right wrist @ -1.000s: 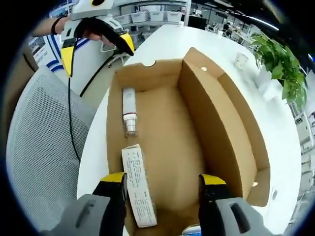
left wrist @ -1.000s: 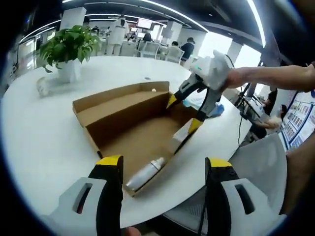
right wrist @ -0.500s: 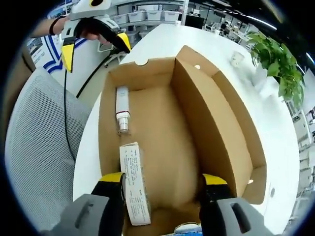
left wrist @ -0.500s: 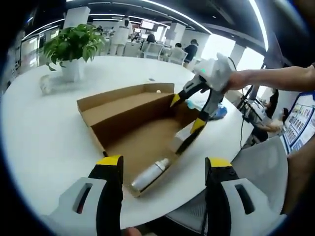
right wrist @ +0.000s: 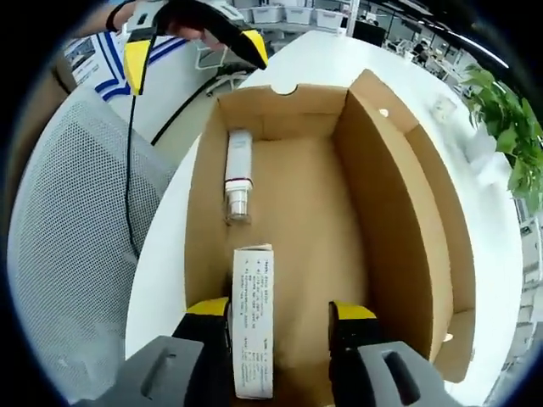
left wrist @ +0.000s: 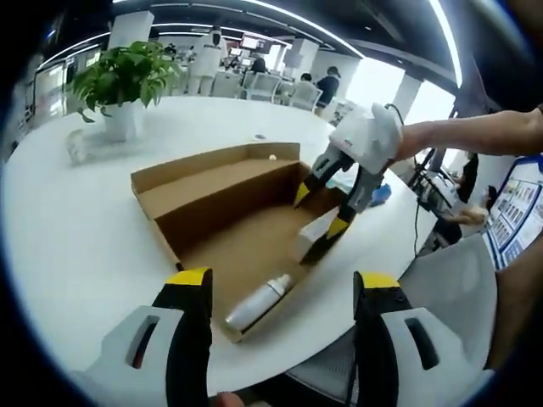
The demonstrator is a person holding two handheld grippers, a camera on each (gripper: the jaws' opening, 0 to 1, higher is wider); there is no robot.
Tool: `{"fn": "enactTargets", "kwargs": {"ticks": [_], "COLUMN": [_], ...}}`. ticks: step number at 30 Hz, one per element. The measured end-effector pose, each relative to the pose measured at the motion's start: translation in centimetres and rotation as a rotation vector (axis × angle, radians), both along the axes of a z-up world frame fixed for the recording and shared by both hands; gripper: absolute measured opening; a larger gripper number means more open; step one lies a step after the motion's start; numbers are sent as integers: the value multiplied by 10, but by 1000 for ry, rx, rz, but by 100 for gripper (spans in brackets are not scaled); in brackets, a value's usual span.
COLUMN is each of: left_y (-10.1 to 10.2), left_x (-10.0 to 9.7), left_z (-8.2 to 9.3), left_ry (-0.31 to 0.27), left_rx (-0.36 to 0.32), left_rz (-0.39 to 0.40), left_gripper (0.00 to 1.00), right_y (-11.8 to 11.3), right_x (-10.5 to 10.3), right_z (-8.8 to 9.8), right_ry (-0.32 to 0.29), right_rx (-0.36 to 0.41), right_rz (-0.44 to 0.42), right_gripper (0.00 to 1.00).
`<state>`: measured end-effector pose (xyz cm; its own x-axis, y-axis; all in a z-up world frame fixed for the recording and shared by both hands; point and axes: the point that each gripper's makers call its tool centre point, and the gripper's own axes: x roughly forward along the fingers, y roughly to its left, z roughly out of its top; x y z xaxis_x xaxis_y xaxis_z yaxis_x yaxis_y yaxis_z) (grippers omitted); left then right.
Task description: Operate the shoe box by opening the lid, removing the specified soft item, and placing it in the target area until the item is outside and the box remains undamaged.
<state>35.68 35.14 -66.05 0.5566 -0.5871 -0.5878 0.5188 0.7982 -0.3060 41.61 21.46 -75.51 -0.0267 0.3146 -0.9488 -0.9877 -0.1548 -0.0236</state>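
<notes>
An open cardboard shoe box (left wrist: pixel 222 197) lies on the white table (left wrist: pixel 76 229), its lid (right wrist: pixel 424 212) folded back. Inside lie a silver-and-white bottle (left wrist: pixel 259 303) (right wrist: pixel 238 174) and a white printed carton (left wrist: pixel 314 233) (right wrist: pixel 254 326). My right gripper (left wrist: pixel 321 210) (right wrist: pixel 280 312) is open and dips into the box, its jaws standing to either side of the carton's near end. My left gripper (left wrist: pixel 284 284) (right wrist: pixel 195 55) is open with nothing between its jaws, held in a hand off the box's bottle end.
A potted plant (left wrist: pixel 123 80) and a small white cup (left wrist: pixel 76 148) stand at the table's far side. A grey mesh chair (right wrist: pixel 76 254) sits off the table edge by the box. A blue item (left wrist: pixel 377 193) lies behind the right gripper. People sit far back.
My right gripper has come down lower into the box, closer over the white carton. The left gripper has hardly moved. The box, bottle and carton lie where they were.
</notes>
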Motion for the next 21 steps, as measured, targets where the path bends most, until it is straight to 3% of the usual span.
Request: {"fn": "enactTargets", "kwargs": {"ticks": [8,13,21], "left_y": [1,-1,-1], "left_x": [0,-1,0], "left_z": [-2,-2,0], "left_ry": [4,6,-1], "left_rx": [-1,-4,0], "left_rz": [7,5,4], "left_gripper": [66,66,66], "right_y": [-9,-9,-5], "right_x": [-13,-11,-8], "right_z": [-19,-17,-7], "right_ry": [-12,-22,-10], "right_rx": [-81,-73,-4], "right_rz": [68,60,-22], "right_gripper": [18,17,17]}}
